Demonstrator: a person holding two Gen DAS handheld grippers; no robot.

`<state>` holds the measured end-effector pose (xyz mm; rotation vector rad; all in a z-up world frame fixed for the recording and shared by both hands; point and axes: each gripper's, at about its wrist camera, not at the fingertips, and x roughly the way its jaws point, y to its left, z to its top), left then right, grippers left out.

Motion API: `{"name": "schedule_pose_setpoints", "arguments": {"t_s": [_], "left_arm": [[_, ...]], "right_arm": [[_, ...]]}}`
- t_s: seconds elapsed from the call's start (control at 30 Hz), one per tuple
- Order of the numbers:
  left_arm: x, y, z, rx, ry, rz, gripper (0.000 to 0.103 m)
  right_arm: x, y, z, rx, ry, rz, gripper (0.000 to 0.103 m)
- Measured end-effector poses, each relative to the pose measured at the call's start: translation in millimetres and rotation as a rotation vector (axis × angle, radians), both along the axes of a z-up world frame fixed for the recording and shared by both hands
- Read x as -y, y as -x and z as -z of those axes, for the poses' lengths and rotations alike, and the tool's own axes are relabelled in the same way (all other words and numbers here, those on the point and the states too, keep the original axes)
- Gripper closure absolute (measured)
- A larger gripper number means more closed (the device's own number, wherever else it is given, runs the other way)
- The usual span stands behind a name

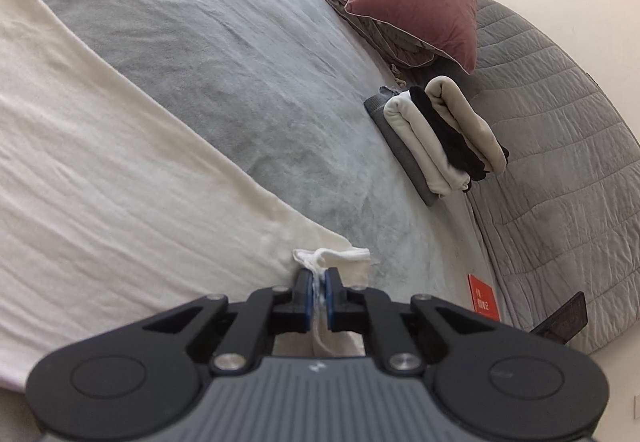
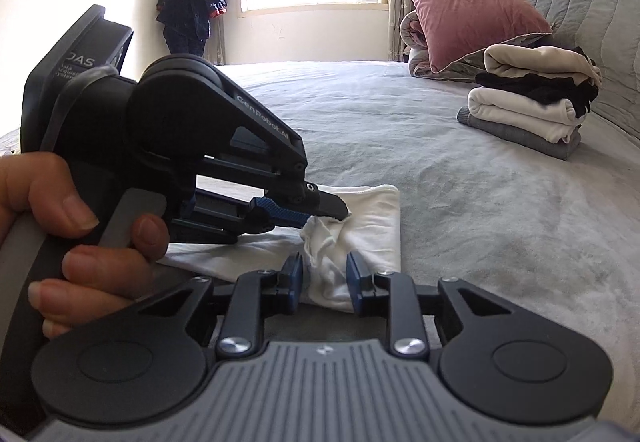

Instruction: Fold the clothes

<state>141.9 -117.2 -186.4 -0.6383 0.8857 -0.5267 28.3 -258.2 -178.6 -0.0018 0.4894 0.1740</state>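
left tongs (image 1: 319, 292): clamped on a bunched corner of the cream garment (image 1: 120, 181) spread on the bed (image 1: 224, 53) | right tongs (image 2: 324, 278): parted, straddling the same bunch, gripping nothing | risk: thin pinch could slip, or closing on too many layers skews the fold | folded stack (image 2: 532, 101) well apart

Soft matt white cloth garment (image 1: 100, 169), fuzzy grey bedspread (image 1: 224, 53), matt black plastic left hand-held gripper (image 1: 319, 284)
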Motion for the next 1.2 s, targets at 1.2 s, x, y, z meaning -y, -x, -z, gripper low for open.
{"name": "schedule_pose_setpoints", "arguments": {"t_s": [1.2], "left_arm": [[-156, -20, -47, 0.158, -0.227, -0.064, 0.100]], "right_arm": [[-111, -47, -31, -0.111, -0.348, -0.199, 0.097]]}}
